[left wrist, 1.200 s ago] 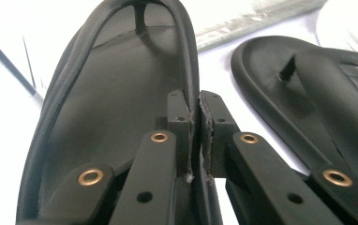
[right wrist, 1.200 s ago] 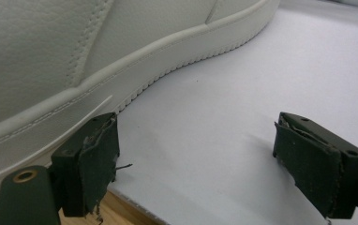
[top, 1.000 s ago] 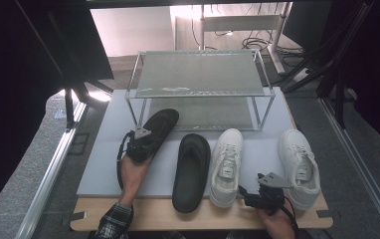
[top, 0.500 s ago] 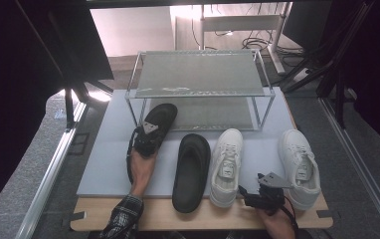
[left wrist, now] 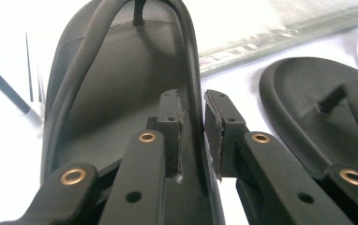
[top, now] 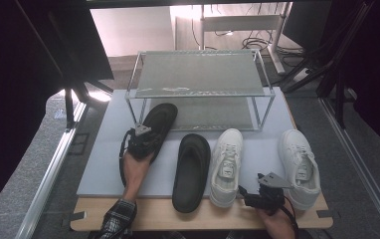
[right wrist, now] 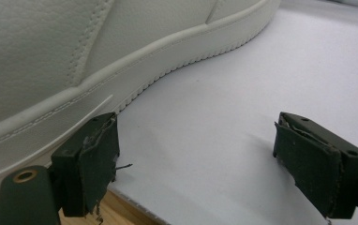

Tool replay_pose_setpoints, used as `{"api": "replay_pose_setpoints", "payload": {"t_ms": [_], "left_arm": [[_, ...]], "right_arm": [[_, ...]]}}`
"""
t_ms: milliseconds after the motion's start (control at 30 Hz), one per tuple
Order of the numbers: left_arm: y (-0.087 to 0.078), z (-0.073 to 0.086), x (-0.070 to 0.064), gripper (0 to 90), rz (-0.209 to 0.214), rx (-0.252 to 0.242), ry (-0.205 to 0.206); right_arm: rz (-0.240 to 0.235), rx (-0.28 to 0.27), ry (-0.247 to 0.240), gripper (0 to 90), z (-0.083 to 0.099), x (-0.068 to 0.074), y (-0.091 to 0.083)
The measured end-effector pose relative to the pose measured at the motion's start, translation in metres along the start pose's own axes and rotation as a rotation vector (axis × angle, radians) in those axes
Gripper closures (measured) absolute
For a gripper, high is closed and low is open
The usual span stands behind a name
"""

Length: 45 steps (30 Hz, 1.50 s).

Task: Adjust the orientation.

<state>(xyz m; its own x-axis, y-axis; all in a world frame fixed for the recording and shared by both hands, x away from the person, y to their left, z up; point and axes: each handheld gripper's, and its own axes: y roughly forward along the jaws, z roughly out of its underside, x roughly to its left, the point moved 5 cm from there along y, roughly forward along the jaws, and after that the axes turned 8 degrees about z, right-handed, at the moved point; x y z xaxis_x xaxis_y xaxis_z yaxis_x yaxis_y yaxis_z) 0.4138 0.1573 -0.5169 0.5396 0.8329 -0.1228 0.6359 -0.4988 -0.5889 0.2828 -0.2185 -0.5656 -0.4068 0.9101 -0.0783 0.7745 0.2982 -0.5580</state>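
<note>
One flip-flop heading for the rack

Left gripper [top: 145,135] clamps the flip-flop's [top: 159,122] edge at 10 o'clock; right gripper [right wrist: 210,164] gapes, three shoes unshelved.

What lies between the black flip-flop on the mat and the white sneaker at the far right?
In the high view, the other white sneaker lies between the black flip-flop and the right-hand sneaker.

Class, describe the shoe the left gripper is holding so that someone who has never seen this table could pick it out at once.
Find the two-tier wire shoe rack at the back of the pale mat. Four shoes lie in front of it; take the leftmost, a black flip-flop whose toe reaches under the rack's lower shelf. Unlike its flat-lying twin and the two white sneakers, it is angled, with the left gripper clamped on its rim.
</note>
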Motion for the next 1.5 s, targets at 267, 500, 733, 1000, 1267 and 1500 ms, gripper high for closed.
{"api": "replay_pose_setpoints", "payload": {"t_ms": [267,500,733,1000,1267,1500], "left_arm": [[-0.019,0.007,0.004,78.0,0.018,-0.012,0.0],[-0.032,0.016,0.003,80.8,0.021,0.017,0.029],[-0.052,0.034,0.003,89.4,0.045,0.013,0.037],[-0.072,0.059,0.005,89.9,0.066,0.015,0.031],[-0.076,0.083,0.011,89.8,0.06,0.039,0.012],[-0.07,0.088,0.013,89.7,0.041,0.065,0.024]], "right_arm": [[-0.001,-0.001,0.001,14.8,0.0,0.0,0.0],[-0.001,-0.001,0.001,14.8,0.0,0.0,0.0],[-0.001,-0.001,0.001,14.8,0.0,0.0,0.0],[0.0,-0.001,0.001,14.7,0.0,0.0,0.0],[0.0,0.001,0.0,14.8,0.0,0.0,0.0],[0.0,0.001,0.0,14.8,0.0,0.0,0.0]]}}
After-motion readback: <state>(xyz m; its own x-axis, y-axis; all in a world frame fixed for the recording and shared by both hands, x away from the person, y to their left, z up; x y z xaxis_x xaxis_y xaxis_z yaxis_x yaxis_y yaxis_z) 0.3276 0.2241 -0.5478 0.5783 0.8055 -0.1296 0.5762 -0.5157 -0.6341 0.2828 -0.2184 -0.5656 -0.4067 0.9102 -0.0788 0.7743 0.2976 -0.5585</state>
